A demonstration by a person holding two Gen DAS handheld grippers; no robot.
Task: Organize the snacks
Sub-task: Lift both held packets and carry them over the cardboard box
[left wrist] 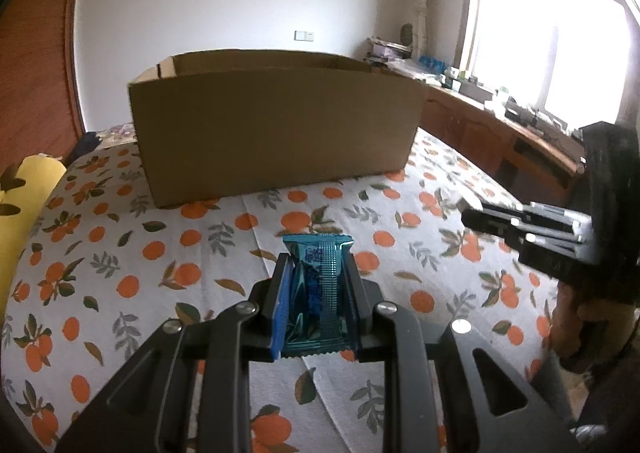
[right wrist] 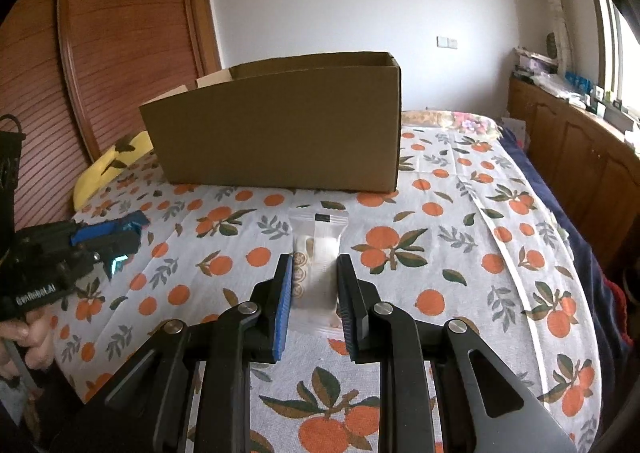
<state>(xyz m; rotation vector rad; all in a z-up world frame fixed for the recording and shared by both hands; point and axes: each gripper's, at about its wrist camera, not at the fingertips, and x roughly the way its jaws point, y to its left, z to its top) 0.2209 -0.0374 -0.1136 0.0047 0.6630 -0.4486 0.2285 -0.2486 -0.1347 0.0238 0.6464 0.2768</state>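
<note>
1. While both hands carry a snack, we judge that the coming move turns on one relation: the open-topped brown cardboard box [left wrist: 276, 133] stands ahead of both tools on the orange-printed white cloth [left wrist: 120, 253], its long side facing us, its rim above the fingertips.
2. Our left gripper [left wrist: 316, 273] is closed narrowly on a shiny teal foil snack packet [left wrist: 318, 293]; the packet's long axis runs along the fingers, its crimped end poking out towards the box.
3. Our right gripper [right wrist: 312, 277] is closed to a narrow gap on a white translucent snack packet [right wrist: 316, 253], likewise lengthwise between the fingers, its clear end forward.
4. We cannot tell whether either packet touches the cloth.
5. Neither hand looks clearly nearer; the box sits slightly left of centre in both views.
6. We think each packet must rise over the near wall before release.
</note>
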